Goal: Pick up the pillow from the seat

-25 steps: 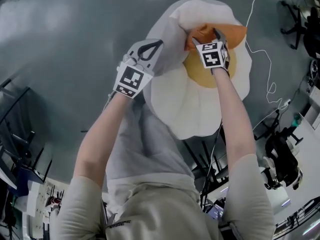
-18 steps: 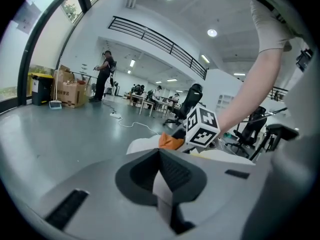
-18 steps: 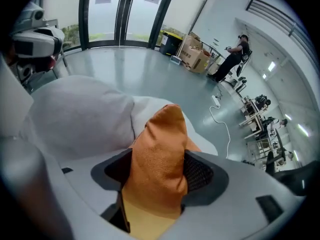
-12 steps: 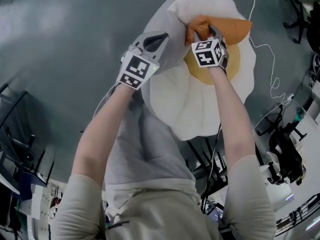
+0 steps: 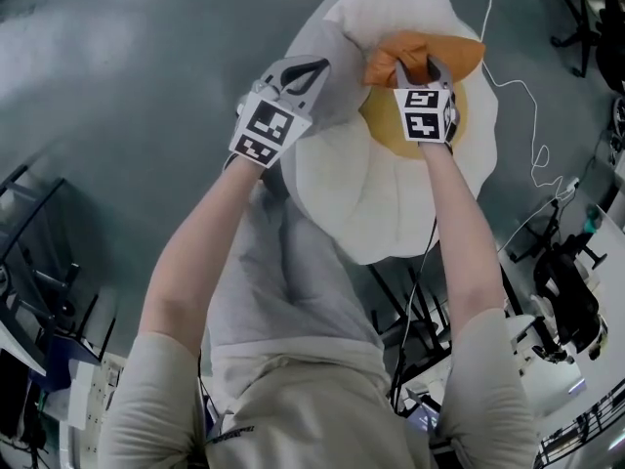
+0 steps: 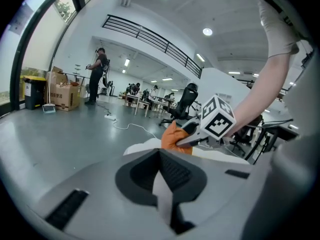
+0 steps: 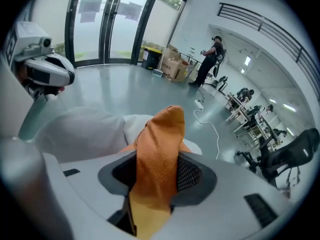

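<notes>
The pillow (image 5: 371,193) is shaped like a fried egg, white with an orange yolk (image 5: 425,49), and hangs in the air in front of the person. My left gripper (image 5: 311,66) is shut on a thin fold of the pillow's pale left edge (image 6: 161,181). My right gripper (image 5: 415,63) has a bunched fold of the orange yolk (image 7: 160,144) between its pads, and its jaws are closing on it. The white part of the pillow (image 7: 85,126) bulges to the left of that fold. Each gripper shows in the other's view: the right gripper (image 6: 190,134) and the left gripper (image 7: 42,71).
Below lies a grey floor with a white cable (image 5: 518,96) running across it. Office chairs (image 5: 571,27) and desks with gear (image 5: 566,301) stand at the right. Far off, a person (image 7: 210,59) stands near cardboard boxes (image 6: 62,94).
The right gripper has shifted slightly right and squeezed tighter on the orange fold, which now stands up more. The pillow and the left gripper have risen a little in the view.
</notes>
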`<state>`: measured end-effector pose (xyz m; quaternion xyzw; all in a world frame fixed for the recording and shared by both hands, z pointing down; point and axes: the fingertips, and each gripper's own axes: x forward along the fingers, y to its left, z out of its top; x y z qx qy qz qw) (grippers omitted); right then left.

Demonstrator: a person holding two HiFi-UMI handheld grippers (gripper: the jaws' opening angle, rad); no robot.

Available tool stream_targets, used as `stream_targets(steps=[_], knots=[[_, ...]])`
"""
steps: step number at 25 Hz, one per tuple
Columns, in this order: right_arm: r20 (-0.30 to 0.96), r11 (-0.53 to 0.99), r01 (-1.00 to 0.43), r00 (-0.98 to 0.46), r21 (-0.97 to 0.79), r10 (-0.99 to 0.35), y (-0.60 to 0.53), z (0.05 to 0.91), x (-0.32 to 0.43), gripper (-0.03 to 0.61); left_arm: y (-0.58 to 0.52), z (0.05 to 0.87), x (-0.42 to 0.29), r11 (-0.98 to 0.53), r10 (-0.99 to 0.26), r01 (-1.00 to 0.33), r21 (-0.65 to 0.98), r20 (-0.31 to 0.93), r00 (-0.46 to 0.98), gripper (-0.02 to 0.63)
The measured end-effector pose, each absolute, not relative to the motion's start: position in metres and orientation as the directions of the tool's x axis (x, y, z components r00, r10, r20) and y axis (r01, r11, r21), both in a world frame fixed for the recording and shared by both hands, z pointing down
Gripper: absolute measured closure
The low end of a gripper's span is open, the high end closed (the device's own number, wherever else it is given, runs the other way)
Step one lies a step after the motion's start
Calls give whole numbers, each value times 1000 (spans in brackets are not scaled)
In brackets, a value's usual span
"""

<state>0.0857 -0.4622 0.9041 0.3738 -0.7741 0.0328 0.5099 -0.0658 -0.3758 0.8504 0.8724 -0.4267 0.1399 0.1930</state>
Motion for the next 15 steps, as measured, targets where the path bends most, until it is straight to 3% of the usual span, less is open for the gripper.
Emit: stream_targets(steps=[6, 15], knots=[[730, 667, -696, -307, 266, -611, -457, 797, 70, 383, -374, 771, -61, -620, -688, -779, 95, 412, 597, 604], [482, 662, -667, -481, 342, -733, -435, 553, 28, 376, -383, 563, -74, -612, -759, -791, 14, 273, 592, 604]])
